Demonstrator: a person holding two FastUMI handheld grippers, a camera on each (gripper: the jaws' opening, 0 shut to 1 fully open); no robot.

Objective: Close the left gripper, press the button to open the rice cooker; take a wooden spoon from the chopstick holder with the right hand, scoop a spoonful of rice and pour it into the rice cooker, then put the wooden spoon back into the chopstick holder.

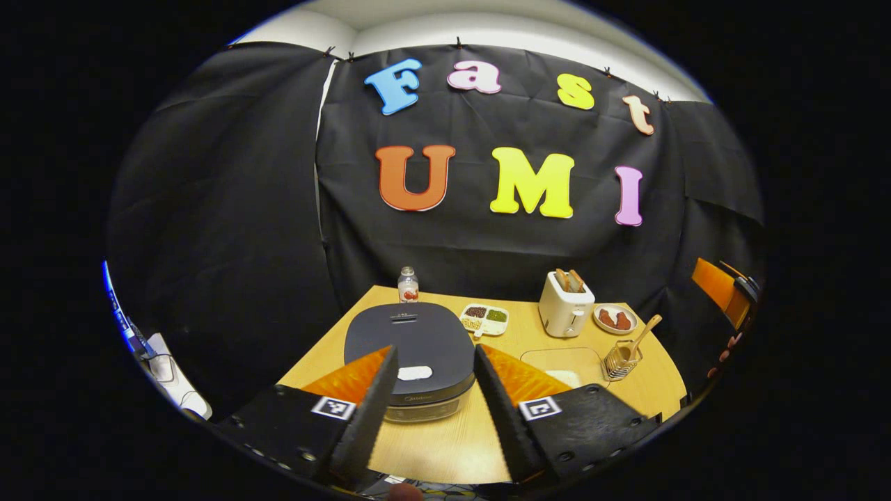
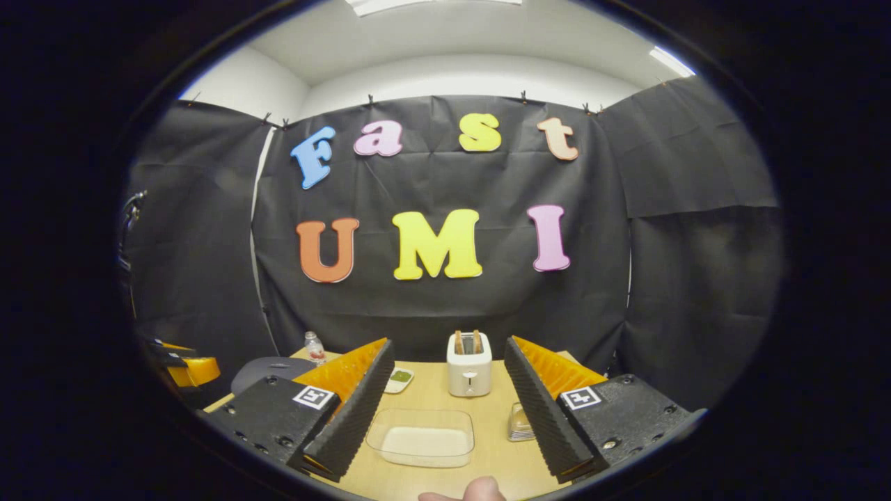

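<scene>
Nearest the lens in the left gripper view, the left gripper (image 1: 435, 396) has its two fingers spread wide apart, holding nothing, hovering above the near edge of the surface (image 1: 445, 445). Straight ahead between those fingers sits the rice cooker (image 1: 409, 351), its lid down; the pale patch at the front of the lid is probably the button (image 1: 415, 373), lying just beyond the fingertips and on the gripper's own centre line. So the left gripper is the nearer one to the cooker by far, and I judge the first step, bringing the fingers together before pressing, is not yet done.

Off to the right of the cooker stands the chopstick holder (image 1: 621, 360), with the wooden spoon (image 1: 644, 332) leaning up and to the right out of it, its long axis tilted away from the cooker. Between the two lies the clear rice container (image 1: 564, 365).

From the right gripper view, the right gripper (image 2: 445, 410) is likewise wide apart and empty, held level over the surface and aimed at the rice container (image 2: 422, 438) just ahead, with the toaster (image 2: 468, 372) behind it. The chopstick holder (image 2: 520, 421) peeks out beside its right finger, close by.
</scene>
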